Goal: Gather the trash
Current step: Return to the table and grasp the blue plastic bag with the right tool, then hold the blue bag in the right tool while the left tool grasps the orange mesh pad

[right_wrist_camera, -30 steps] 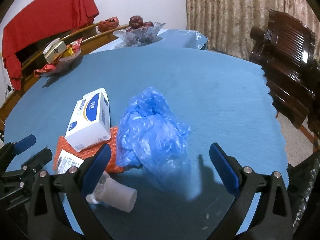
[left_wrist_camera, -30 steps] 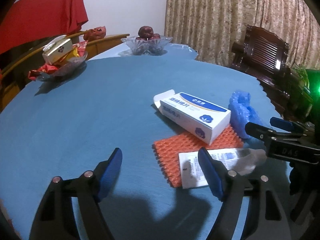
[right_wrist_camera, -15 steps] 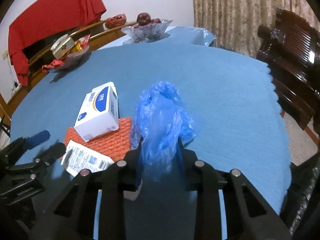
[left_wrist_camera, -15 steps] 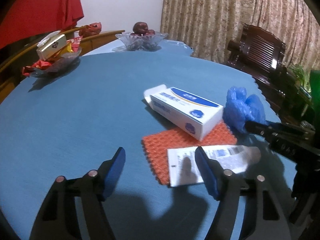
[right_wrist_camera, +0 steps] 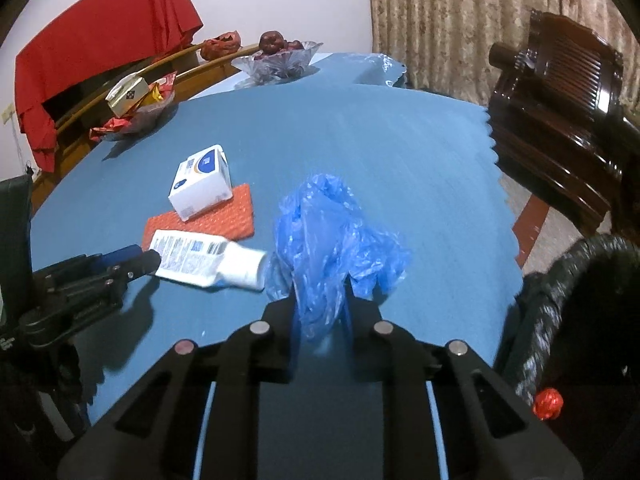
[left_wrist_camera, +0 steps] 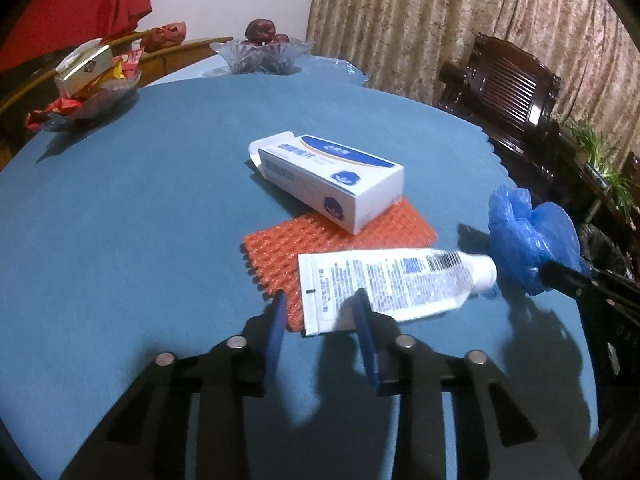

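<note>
A white tube (left_wrist_camera: 394, 282) with printed text lies on the blue table, its flat end over an orange bubble-wrap sheet (left_wrist_camera: 336, 240). A white and blue box (left_wrist_camera: 332, 178) rests on that sheet. My left gripper (left_wrist_camera: 320, 310) has its jaws narrowed around the tube's flat end, a gap still showing. My right gripper (right_wrist_camera: 320, 300) is shut on a crumpled blue plastic bag (right_wrist_camera: 332, 236) and holds it just above the table. The tube (right_wrist_camera: 208, 258), the box (right_wrist_camera: 202, 186) and the left gripper (right_wrist_camera: 136, 258) also show in the right wrist view.
A glass bowl of snacks (left_wrist_camera: 86, 92) and a glass bowl of dates (left_wrist_camera: 262, 54) stand at the table's far side. A dark wooden chair (right_wrist_camera: 560, 128) stands right of the table. A black trash bag (right_wrist_camera: 580, 300) hangs by the table's near right edge.
My right gripper closed on the blue bag and lifted it. My left gripper moved forward to the tube's flat end and its jaws narrowed.
</note>
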Available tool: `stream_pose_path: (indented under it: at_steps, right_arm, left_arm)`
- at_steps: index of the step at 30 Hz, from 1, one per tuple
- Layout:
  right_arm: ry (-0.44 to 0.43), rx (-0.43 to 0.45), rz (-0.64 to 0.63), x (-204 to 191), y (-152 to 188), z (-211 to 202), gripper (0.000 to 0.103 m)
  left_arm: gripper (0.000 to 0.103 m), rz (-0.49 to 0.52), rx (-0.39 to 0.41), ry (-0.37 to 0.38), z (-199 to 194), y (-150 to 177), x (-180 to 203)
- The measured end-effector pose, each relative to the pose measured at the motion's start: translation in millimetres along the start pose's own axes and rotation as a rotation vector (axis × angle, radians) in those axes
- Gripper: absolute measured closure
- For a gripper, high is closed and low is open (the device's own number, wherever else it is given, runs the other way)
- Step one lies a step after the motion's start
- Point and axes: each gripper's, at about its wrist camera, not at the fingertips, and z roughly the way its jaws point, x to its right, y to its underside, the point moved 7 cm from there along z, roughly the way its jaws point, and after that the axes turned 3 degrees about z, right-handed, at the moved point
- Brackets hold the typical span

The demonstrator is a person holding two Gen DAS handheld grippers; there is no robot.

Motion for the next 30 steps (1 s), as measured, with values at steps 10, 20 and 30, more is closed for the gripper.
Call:
stream_pose_path:
  at_steps: [10, 20, 30]
  right_arm:
    - [0.021, 0.001, 0.022, 11, 21, -19, 0.087]
    - [0.033, -0.006, 0.024, 13, 28, -24, 0.087]
    - [0.044, -0.014, 0.023, 14, 32, -23, 0.087]
  left_arm:
    - [0.075, 0.093, -0.03, 0.065, -13, 27, 49]
    - [0.055, 0.046, 0.027, -0.018, -4, -2, 15]
    - [0.073, 0.035, -0.005, 0.019, 1, 7, 22]
